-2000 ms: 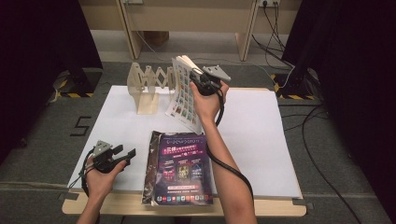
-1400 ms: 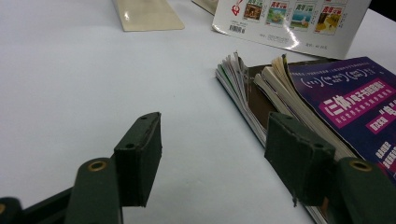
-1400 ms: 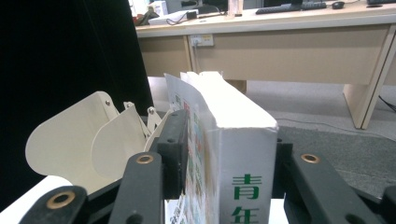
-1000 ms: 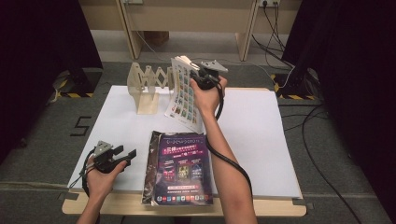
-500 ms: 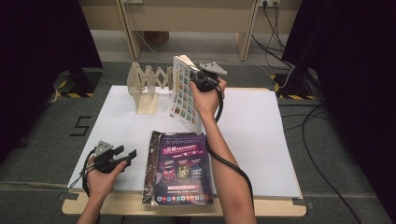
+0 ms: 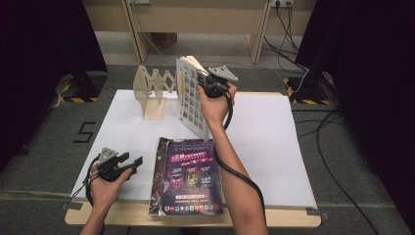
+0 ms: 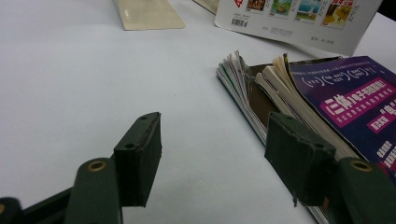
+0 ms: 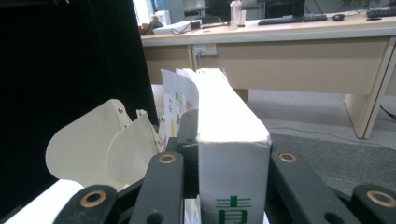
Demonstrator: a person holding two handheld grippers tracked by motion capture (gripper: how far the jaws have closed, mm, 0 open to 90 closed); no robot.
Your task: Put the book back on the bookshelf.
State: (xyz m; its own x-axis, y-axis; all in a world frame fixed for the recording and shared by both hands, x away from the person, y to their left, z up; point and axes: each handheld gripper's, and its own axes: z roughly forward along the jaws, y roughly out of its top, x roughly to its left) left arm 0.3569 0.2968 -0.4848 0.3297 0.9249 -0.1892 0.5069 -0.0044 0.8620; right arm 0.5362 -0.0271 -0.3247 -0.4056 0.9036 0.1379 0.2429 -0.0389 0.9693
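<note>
A thick white book (image 6: 188, 98) with small coloured pictures on its cover stands tilted on its lower edge beside a wooden folding rack (image 6: 154, 90). My right gripper (image 6: 204, 85) grips it near the top; its jaws have just been closing on it. In the right gripper view both jaws of this gripper (image 8: 229, 154) press the book's spine (image 8: 224, 102), with the rack's rounded leaves (image 8: 93, 144) to the left. My left gripper (image 6: 134, 161) rests open at the front left, nothing between its fingers (image 7: 217, 158). Just to its right lies a stack of magazines with a purple cover (image 6: 191, 176) (image 7: 345, 93).
A white sheet covers the table (image 6: 274, 137). A desk and cables stand beyond the far edge. Dark curtains hang on both sides. The gripper's cable trails along the right forearm.
The right hand has shifted only slightly at the top of the book, which stays leaning by the rack. The left hand has not moved.
</note>
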